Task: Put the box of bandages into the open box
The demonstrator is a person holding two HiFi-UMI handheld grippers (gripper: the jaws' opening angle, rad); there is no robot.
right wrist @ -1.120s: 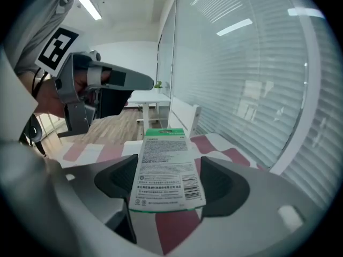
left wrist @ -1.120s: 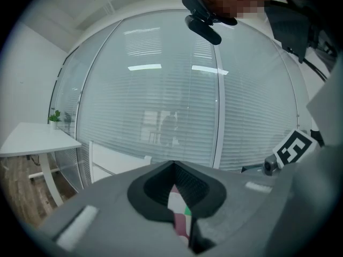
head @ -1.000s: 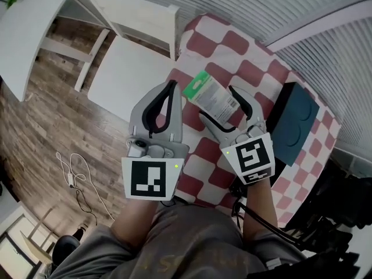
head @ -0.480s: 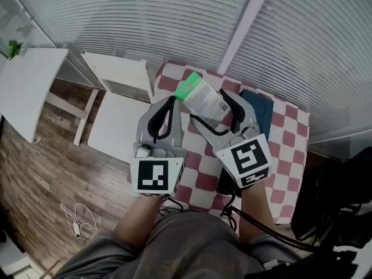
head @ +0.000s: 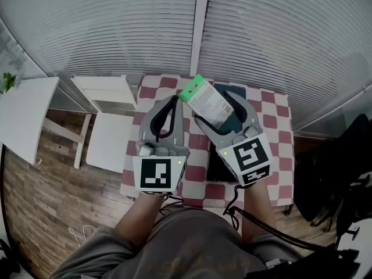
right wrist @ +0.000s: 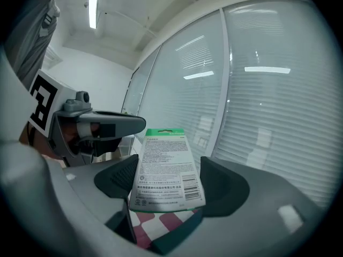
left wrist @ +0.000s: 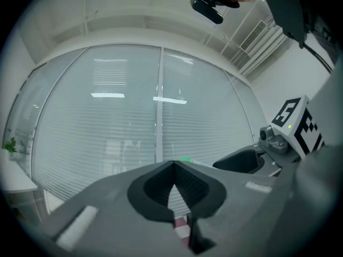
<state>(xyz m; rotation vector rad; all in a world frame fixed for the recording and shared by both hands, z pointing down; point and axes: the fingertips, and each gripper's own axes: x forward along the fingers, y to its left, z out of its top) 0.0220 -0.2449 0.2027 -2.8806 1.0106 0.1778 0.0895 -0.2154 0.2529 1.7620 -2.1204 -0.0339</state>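
The box of bandages [head: 208, 102], white with a green top, is held upright and raised above the checkered table [head: 152, 87]. My right gripper [head: 213, 106] is shut on it. In the right gripper view the box [right wrist: 168, 170] stands between the two dark pads, its printed back facing the camera. A dark teal box [head: 237, 91] lies on the table beneath the right gripper and is mostly hidden. I cannot tell whether it is open. My left gripper [head: 172, 100] is beside the right one, shut and empty, with its tips [left wrist: 174, 166] meeting.
Window blinds [head: 261, 34] run along the far side of the table. A white stool [head: 110, 141] and a white side table [head: 26, 118] stand on the wooden floor to the left. Black furniture [head: 331, 173] is at the right.
The view has pulled back and swung round. Both grippers have risen together, the bandage box still in the right one. The dark box now lies under the right gripper instead of to its right.
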